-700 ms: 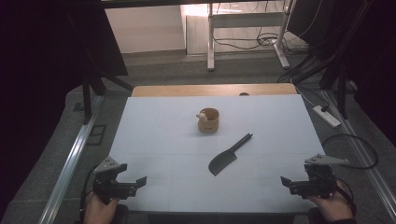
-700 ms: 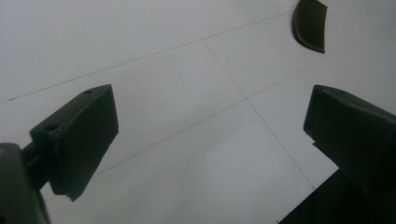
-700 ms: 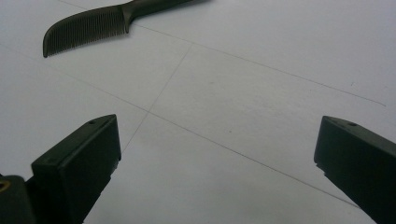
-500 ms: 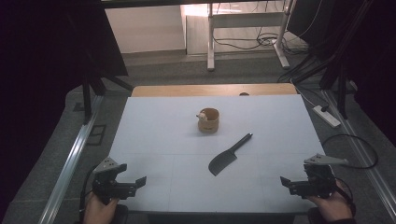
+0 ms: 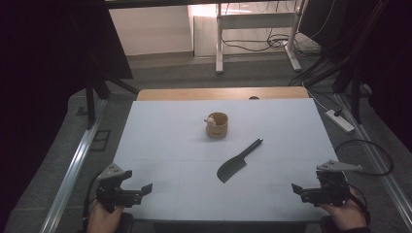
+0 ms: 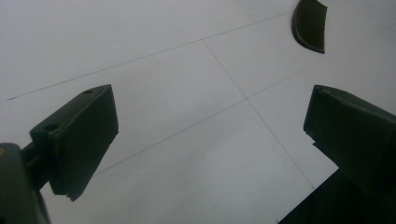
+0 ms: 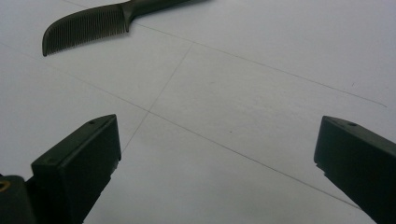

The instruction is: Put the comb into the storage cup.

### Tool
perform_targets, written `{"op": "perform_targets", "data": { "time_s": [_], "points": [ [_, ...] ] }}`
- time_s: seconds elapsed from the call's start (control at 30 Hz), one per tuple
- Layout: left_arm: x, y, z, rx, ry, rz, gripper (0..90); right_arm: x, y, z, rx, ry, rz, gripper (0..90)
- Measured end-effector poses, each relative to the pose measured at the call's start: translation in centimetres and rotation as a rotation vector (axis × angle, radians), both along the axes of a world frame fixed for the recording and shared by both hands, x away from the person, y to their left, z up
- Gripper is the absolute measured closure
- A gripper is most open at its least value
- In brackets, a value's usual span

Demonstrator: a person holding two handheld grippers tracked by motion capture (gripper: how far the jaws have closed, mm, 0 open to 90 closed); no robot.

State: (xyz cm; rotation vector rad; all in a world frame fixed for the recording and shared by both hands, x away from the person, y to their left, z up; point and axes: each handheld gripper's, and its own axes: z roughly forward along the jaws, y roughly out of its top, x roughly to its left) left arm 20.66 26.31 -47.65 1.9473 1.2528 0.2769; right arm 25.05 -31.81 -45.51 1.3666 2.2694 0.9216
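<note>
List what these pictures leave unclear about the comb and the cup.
- Comb in left gripper view: handle cut off by the top edge.
- Comb in right gripper view: handle end cut off by the top edge.
- Cup in high view: contents and the pale bit at its rim too small to identify.

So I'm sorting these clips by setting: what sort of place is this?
Most likely a lab or workshop set up for recording. A table with a plain white cover stands on grey carpet, loose cables and a power strip lie on the floor, and a bare metal desk frame stands behind.
</note>
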Motion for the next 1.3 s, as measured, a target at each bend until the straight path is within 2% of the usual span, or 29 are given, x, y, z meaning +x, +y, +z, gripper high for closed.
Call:
{"op": "perform_targets", "data": {
  "time_s": [0.43, 0.87, 1.13, 1.3],
  "points": [
    [0.0, 0.1, 0.0, 0.0, 0.001, 0.002, 3.9, 0.1, 0.0, 0.0, 0.006, 0.012, 0.012, 0.0],
    [0.0, 0.1, 0.0, -0.003, 0.0, 0.004, 3.8, 0.5, 0.4, 0.6, 0.008, -0.009, 0.077, 0.0],
    [0.0, 0.1, 0.0, -0.001, 0.002, 0.004, 3.9, 1.0, 0.9, 0.9, 0.021, -0.015, 0.144, 0.0],
    [0.1, 0.1, 0.0, -0.003, 0.002, 0.005, 3.9, 1.4, 1.1, 1.0, 0.023, -0.002, 0.144, 0.0]
  ]
}}
